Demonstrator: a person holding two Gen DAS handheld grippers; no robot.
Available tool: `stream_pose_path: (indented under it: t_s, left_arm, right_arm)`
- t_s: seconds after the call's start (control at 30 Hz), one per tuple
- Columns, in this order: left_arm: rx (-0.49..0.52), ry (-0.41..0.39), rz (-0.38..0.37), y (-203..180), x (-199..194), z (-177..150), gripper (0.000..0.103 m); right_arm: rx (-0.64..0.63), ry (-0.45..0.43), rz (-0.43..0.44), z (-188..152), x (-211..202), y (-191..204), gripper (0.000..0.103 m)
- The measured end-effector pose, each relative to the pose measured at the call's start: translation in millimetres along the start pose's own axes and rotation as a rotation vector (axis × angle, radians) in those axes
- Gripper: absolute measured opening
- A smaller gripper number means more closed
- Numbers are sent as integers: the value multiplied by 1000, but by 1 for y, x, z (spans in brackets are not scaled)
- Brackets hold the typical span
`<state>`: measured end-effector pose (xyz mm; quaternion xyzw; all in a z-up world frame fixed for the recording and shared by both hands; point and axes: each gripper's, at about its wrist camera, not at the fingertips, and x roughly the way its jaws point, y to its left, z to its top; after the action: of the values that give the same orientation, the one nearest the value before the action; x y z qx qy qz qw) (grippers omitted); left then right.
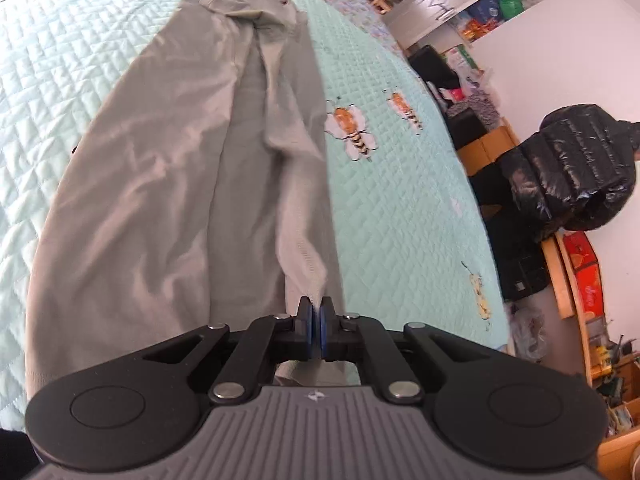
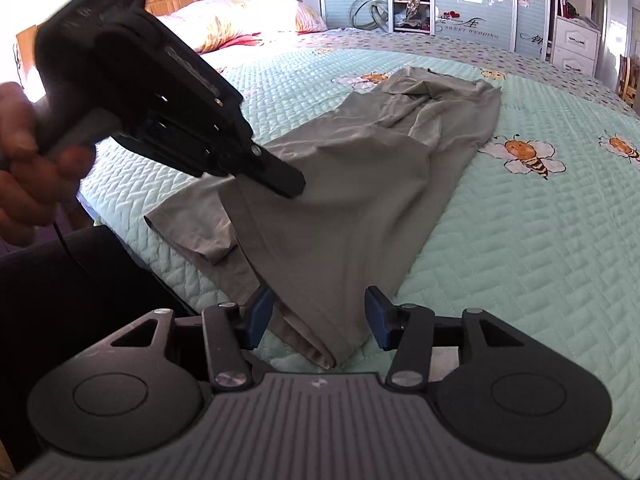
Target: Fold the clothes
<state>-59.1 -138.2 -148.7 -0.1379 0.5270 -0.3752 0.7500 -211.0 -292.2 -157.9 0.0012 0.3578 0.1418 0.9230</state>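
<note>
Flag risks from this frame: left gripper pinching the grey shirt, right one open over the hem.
1. The left gripper is shut on only a thin pinch of the grey cotton shirt; lifted fabric could slip out mid-fold.
2. The right gripper stands open, its pads astride the doubled hem but not pressing it, so one-sided pulling may drag the shirt across the mint quilted bedspread.
3. A sleeve sticks out sideways; it may bunch under the fold.

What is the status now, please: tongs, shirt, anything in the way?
Left tongs shut on shirt hem, lifting it. Right tongs open, shirt edge between, not pinched. Shirt lies partly folded on quilt. Nothing in the way.
</note>
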Motion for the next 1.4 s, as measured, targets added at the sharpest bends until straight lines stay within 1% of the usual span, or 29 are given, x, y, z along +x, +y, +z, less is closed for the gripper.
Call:
stream_pose_path:
  t_s: [0.03,0.13,0.2,0.27,0.33,0.37,0.4,0.47,0.5,0.53,0.57,0.63,0.67,0.73,0.8,0.83,0.9,0.93,1.0,1.03,1.1,1.17,1.2,1.3,1.4]
  left_arm:
    - [0,9,48,0,5,3,2]
    - [-29,39,130,2,22,9,2]
    - [3,39,161,2,26,7,2]
    - [44,69,164,1,32,6,2]
    - [53,87,127,1,36,6,3]
    - [55,94,107,1,38,6,5]
    - [64,99,104,0,40,7,9]
    - [74,118,100,2,42,9,23]
    - [73,126,98,3,40,9,26]
    - [82,132,103,2,36,10,31]
    - [93,138,110,1,31,11,40]
    - [148,121,121,-8,17,17,42]
    - [183,100,109,-13,7,21,42]
    - [240,62,55,-20,-10,34,43]
    - [235,-6,8,-20,-19,53,47]
    - [222,-43,-4,-18,-16,66,48]
    - [204,-83,26,-14,9,95,48]
    - [196,-102,43,-12,23,109,46]
    - [174,-95,81,-7,53,133,43]
    - [163,-89,100,-5,68,144,39]
    - [141,-78,139,1,98,167,38]
    - [132,-62,196,3,118,179,38]
    - [122,-59,206,5,124,181,38]
    - [103,-62,220,11,135,186,39]
    - [101,-69,178,15,139,186,38]
  right_arm:
    - [4,10,5,0,2,0,56]
    - [23,35,24,-1,6,-2,58]
    - [52,31,34,-2,5,-6,59]
    - [102,26,48,-4,4,-13,61]
    - [184,22,61,-4,4,-26,62]
    - [230,19,68,-4,5,-34,62]
    - [281,15,81,-5,5,-42,62]
    - [403,6,114,-6,8,-61,62]
    - [474,2,135,-7,10,-71,62]
    - [533,-3,154,-9,12,-79,62]
    - [583,-8,171,-10,14,-85,62]
    - [609,-16,187,-9,16,-89,62]
    - [613,-21,194,-8,16,-90,62]
    - [638,-39,220,-8,18,-92,62]
    - [682,-66,256,-10,20,-96,62]
    - [720,-99,295,-11,21,-100,62]
    - [791,-157,379,-14,25,-106,62]
    - [823,-179,417,-15,28,-108,62]
    - [867,-197,462,-17,33,-111,62]
    - [882,-188,484,-18,37,-113,62]
    - [893,-156,480,-23,45,-113,62]
    - [873,-148,472,-26,49,-113,61]
    - [864,-150,476,-26,50,-113,61]
    - [837,-154,483,-24,51,-111,61]
    - [815,-160,491,-24,52,-110,61]
